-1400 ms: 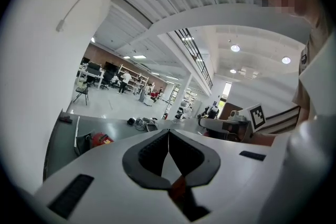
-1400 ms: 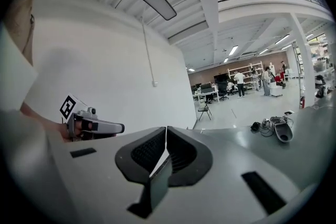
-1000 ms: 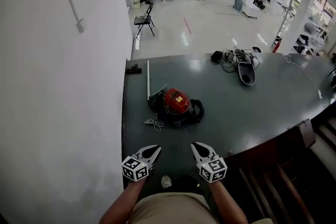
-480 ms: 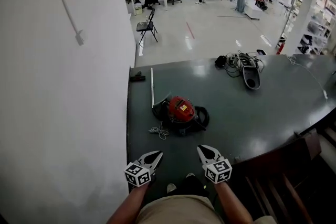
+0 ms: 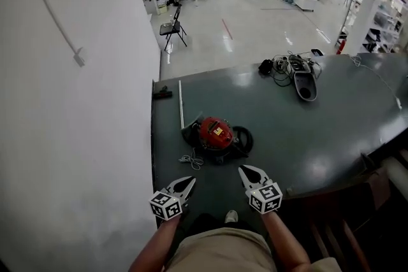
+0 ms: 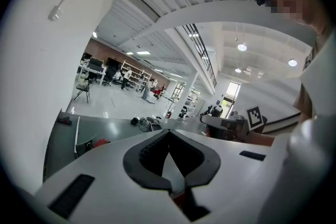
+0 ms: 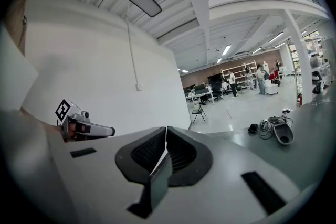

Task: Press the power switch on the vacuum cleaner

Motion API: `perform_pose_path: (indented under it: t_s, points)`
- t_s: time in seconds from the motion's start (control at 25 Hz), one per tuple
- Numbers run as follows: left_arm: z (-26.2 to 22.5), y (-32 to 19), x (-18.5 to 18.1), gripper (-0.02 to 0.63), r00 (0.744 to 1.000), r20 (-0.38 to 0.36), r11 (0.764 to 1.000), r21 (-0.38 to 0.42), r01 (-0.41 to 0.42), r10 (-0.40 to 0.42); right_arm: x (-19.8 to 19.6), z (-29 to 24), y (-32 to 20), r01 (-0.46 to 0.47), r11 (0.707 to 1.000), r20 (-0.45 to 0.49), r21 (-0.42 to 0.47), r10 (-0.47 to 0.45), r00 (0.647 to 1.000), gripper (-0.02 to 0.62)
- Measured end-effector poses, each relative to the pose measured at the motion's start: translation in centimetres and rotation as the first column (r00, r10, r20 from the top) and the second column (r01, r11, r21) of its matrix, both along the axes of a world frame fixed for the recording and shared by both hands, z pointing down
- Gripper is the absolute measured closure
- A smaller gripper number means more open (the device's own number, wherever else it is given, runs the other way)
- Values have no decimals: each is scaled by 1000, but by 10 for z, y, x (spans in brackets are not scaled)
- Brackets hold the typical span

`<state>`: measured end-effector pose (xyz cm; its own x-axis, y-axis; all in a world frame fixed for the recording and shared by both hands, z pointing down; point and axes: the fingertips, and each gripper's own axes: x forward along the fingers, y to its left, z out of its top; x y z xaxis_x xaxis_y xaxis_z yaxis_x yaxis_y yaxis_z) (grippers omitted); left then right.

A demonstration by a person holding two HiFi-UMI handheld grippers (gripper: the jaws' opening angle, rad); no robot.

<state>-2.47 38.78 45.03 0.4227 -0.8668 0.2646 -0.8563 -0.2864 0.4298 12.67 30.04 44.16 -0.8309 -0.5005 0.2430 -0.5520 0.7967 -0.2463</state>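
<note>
– So, nearest first: what are the two grippers doing?

– Both hang low in front of the person, short of the table (image 5: 299, 137) edge. The left gripper (image 5: 189, 181) has its jaws pressed together at the tips with nothing between them, and the right gripper (image 5: 243, 169) is the same, closed and empty.

– And the vacuum cleaner?

– The vacuum cleaner (image 5: 215, 132), red and round, sits on the dark table at twelve o'clock from the grippers, near but untouched. A loose white cord (image 5: 190, 160) lies at its seven o'clock.

– Can you see the power switch?

– Not from here; it is too small to pick out on the red top.

– Which step, then?

– I'd call it the approach: nothing is pressed yet. The next move seems to call for one gripper to reach forward and bring its closed tip down on the switch, once found, firmly enough without shoving the light body along the table.

– Anything beyond?

– A tangle of cables (image 5: 285, 65) lies well off at two o'clock, and a folding chair (image 5: 173, 28) stands on the floor at eleven.
</note>
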Motion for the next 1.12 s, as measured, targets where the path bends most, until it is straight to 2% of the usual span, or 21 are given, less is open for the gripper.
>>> perform_pose_path:
  t_s: [0.28, 0.52, 0.72, 1.12]
  points:
    - [8, -52, 12, 600, 999, 5, 999, -12, -36, 36, 20, 4, -38, -50, 998, 18, -26, 51, 999, 583]
    - [13, -115, 1, 600, 995, 11, 995, -5, -96, 96, 12, 13, -89, -95, 995, 7, -29, 96, 995, 583]
    - [12, -178, -27, 600, 986, 19, 986, -7, -165, 165, -11, 11, -140, -158, 987, 0, -25, 158, 987, 583]
    - [14, -305, -108, 600, 959, 31, 960, 15, -281, 281, -78, 20, -246, -266, 964, -25, -11, 266, 964, 583]
